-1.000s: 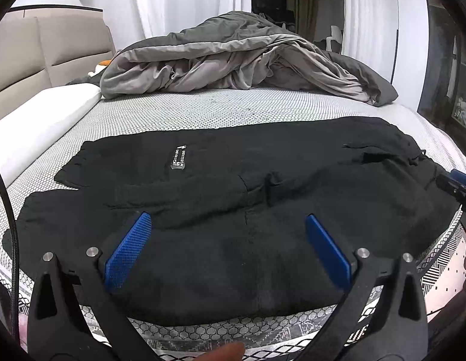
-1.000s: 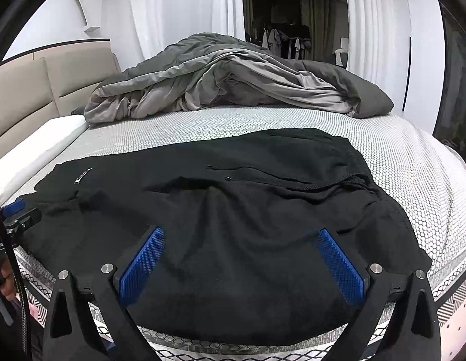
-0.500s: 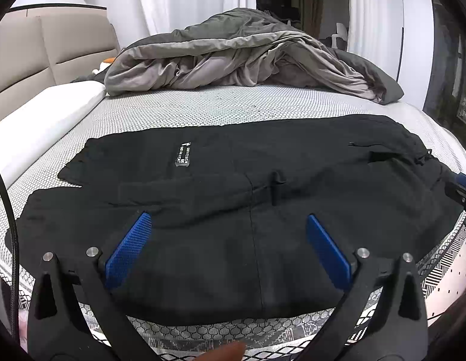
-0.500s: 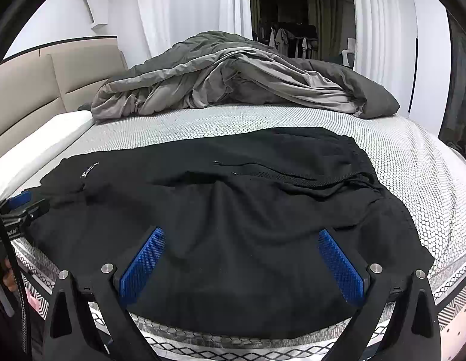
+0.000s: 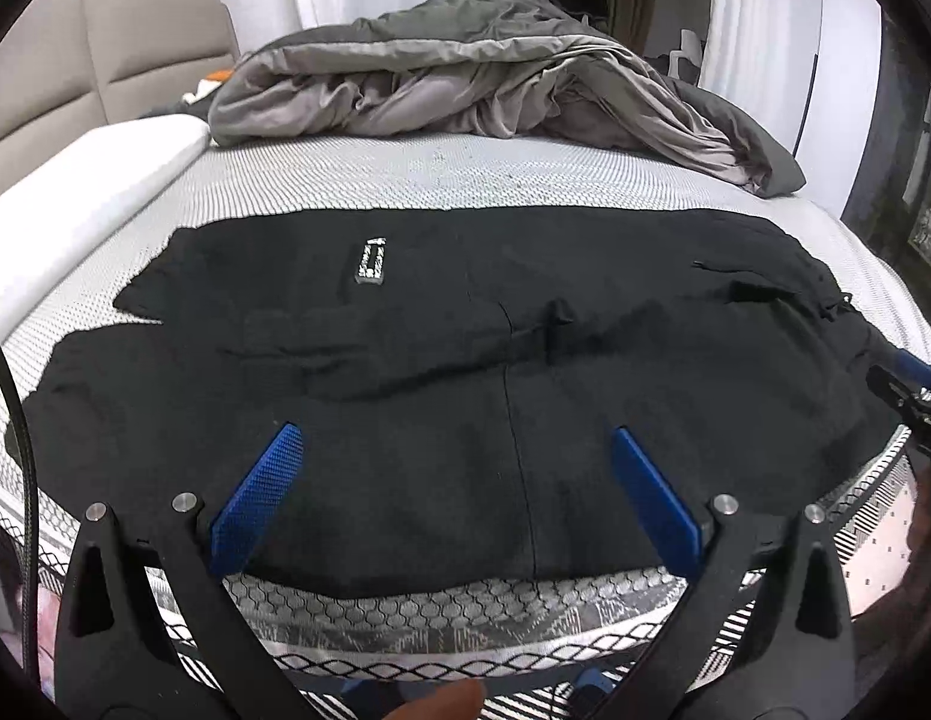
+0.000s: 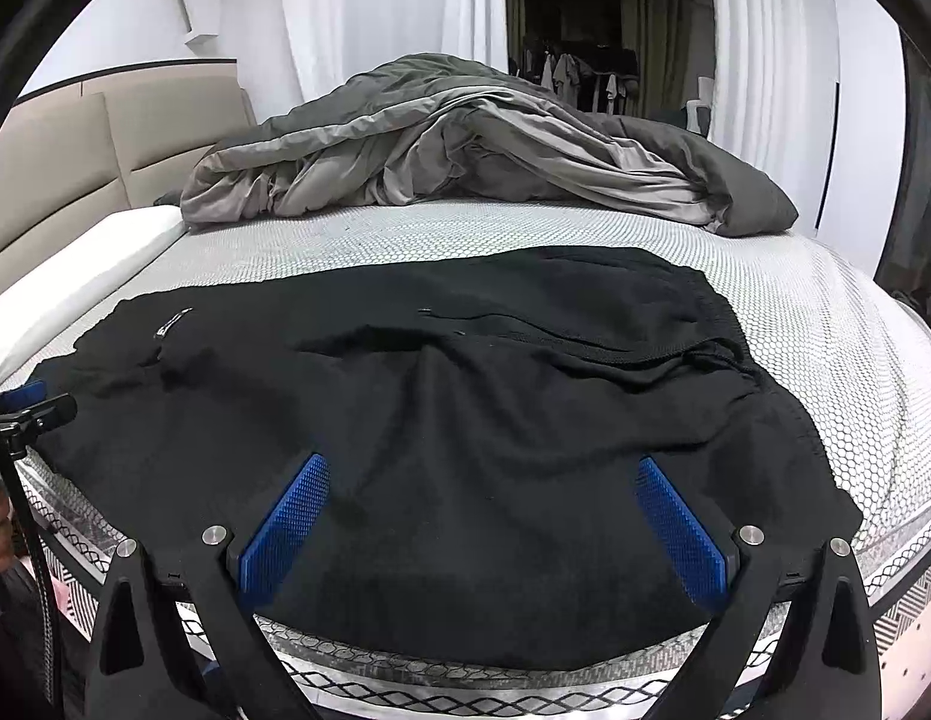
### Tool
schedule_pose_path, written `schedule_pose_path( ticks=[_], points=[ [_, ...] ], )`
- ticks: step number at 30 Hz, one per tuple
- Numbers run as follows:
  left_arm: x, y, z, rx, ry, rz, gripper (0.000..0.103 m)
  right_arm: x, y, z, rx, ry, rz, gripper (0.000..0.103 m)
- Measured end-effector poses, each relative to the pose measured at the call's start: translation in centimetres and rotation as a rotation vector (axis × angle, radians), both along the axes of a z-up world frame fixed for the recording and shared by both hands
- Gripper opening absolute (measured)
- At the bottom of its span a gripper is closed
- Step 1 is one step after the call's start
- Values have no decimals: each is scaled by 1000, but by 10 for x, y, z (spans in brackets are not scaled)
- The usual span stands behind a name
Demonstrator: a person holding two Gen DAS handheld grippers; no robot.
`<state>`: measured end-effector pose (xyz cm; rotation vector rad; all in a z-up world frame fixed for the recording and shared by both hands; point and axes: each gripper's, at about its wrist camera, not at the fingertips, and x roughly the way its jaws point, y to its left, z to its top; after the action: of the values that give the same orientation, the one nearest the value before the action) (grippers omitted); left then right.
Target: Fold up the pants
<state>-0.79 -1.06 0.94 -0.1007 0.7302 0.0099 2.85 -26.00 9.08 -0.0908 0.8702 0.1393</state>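
1. The black pants (image 5: 465,396) lie spread across the near part of the mattress (image 5: 405,180), waistband toward the right, legs toward the left, with a small white label (image 5: 370,261) on the far leg.
2. The near leg overlaps the far one, so the lengthwise fold looks done or nearly so; the crosswise fold is not yet begun.
3. The left gripper (image 5: 453,480) hangs over the near hem with its jaws wide and nothing between them.
4. The right gripper (image 6: 483,516) hangs over the waist end, jaws also wide and empty.
5. A rumpled grey duvet (image 6: 465,144) sits well behind the pants.
6. The next move likely calls for each gripper to pinch an edge, catching both layers, then carry 1 end over the other.
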Motion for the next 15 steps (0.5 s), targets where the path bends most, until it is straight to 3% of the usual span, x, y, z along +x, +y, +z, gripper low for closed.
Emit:
schedule_pose_path(
  ticks=[15],
  points=[
    [7,15,-11,-34,59,34,102,0,10,-11,-28,24,46,103]
  ],
)
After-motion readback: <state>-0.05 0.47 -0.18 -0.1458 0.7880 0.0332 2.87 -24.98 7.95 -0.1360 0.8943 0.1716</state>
